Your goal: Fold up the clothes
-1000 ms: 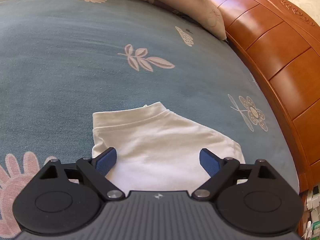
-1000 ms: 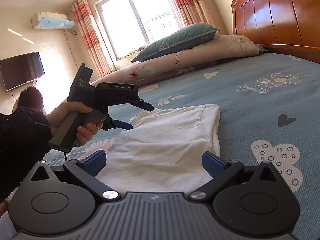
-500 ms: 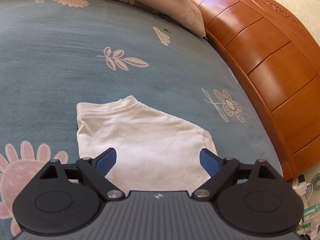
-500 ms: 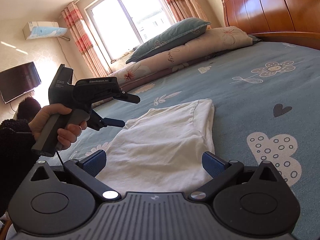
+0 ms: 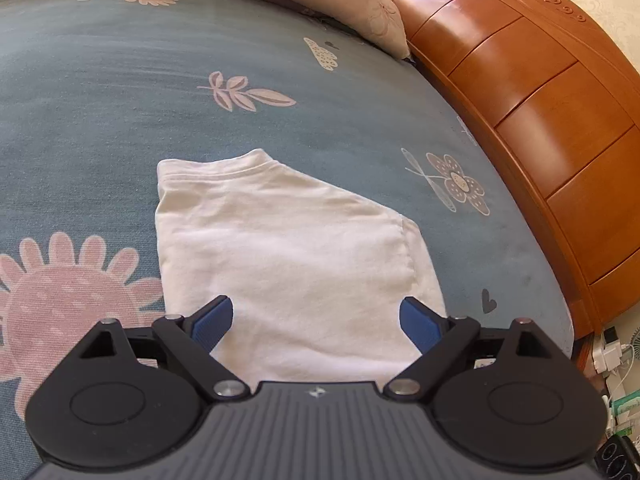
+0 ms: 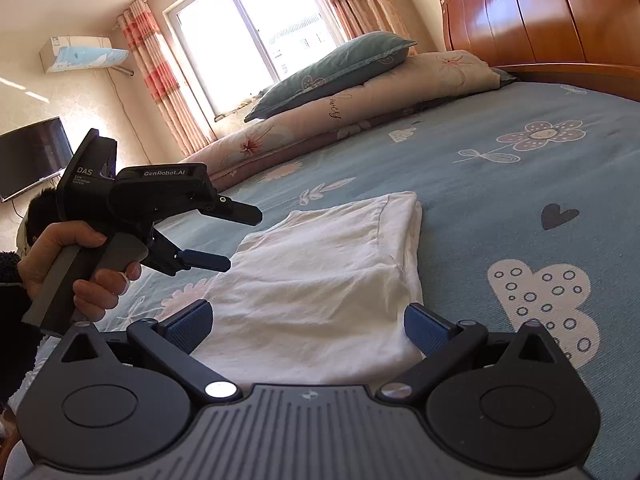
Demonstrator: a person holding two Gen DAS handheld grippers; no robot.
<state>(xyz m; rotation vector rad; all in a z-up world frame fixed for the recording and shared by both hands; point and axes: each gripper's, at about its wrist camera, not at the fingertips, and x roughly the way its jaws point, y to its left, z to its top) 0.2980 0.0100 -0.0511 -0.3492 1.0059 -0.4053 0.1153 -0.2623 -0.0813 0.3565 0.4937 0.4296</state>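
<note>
Since a second ago the black left gripper (image 6: 240, 238), held in a hand (image 6: 76, 264), has been drawn back from the folded white cotton T-shirt (image 5: 288, 264), more of which is now seen. Its jaws are spread wide with nothing between them — as are those of the black right gripper (image 6: 310, 326). The shirt lies flat, lightly creased, on the blue flower-patterned bedspread (image 5: 120, 80) — no container is seen.

A bed (image 5: 120, 80) covered in blue flowered fabric is shown; a folded white shirt (image 5: 288, 256) is laid flat on it, with pillows (image 6: 360, 92) stacked beyond the shirt.
</note>
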